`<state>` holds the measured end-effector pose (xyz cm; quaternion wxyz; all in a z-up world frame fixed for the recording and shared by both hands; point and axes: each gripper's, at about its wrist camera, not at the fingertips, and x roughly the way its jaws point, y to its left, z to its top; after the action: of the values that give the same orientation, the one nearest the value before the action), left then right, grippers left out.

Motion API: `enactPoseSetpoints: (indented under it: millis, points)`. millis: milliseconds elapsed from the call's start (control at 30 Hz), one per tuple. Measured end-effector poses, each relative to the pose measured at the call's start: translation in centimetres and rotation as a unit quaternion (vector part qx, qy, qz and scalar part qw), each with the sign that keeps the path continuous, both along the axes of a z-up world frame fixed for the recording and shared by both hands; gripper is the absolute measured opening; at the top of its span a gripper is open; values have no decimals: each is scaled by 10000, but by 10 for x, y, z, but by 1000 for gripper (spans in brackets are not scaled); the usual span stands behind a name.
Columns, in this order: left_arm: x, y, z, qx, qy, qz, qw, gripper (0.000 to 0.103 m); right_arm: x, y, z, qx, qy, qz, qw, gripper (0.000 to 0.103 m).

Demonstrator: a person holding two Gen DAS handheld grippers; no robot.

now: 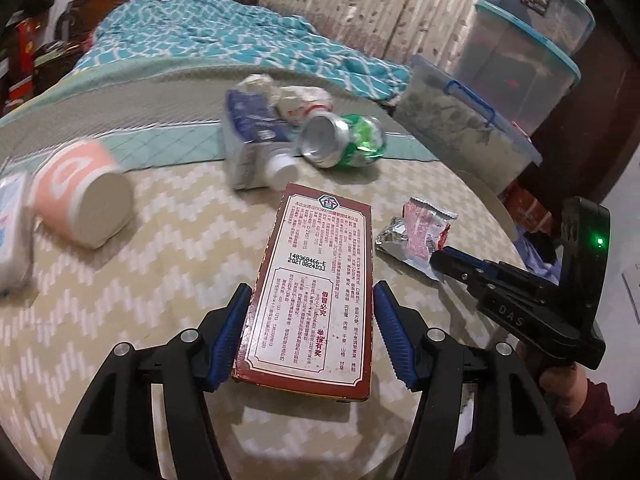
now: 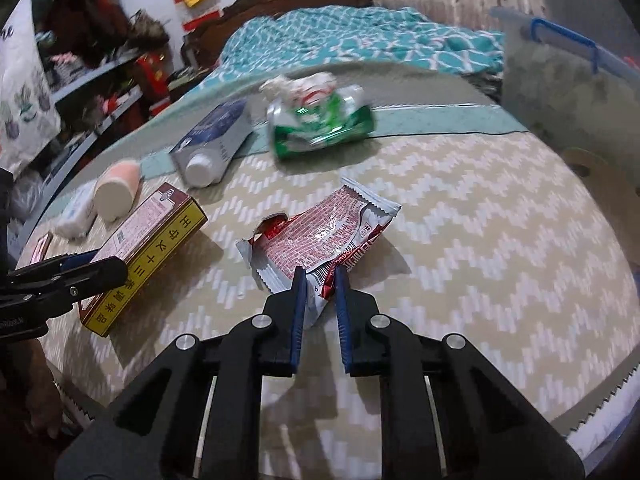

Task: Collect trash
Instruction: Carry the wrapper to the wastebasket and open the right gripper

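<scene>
A brown spice box (image 1: 316,292) lies flat on the round table, between the fingers of my left gripper (image 1: 312,292). The left pad (image 1: 232,328) touches its edge; the right pad (image 1: 394,332) stands a small gap off. The box also shows in the right wrist view (image 2: 148,248) with its yellow side. My right gripper (image 2: 321,276) is nearly closed on the near end of a torn red and silver snack wrapper (image 2: 320,232); it also shows in the left wrist view (image 1: 416,236). A crushed green can (image 1: 344,140), a blue carton (image 1: 252,136) and crumpled paper (image 1: 300,100) lie farther back.
A pink cup (image 1: 80,196) lies on its side at left beside a white tissue pack (image 1: 12,232). The table has a zigzag cloth (image 2: 480,240). Clear storage bins (image 1: 468,120) stand at right. A bed with a teal blanket (image 1: 200,36) is behind.
</scene>
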<state>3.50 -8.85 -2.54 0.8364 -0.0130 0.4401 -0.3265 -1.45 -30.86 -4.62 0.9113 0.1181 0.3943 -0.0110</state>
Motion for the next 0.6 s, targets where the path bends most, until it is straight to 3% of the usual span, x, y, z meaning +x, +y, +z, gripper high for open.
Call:
enactPoseSetpoints:
  millis: [267, 600]
  points:
    - [13, -80, 3, 135, 146, -756, 9969, 59, -17, -71, 1, 225, -200, -756, 9967, 17]
    - [31, -245, 2, 336, 203, -1878, 9814, 59, -51, -211, -3, 618, -377, -2062, 9758, 17]
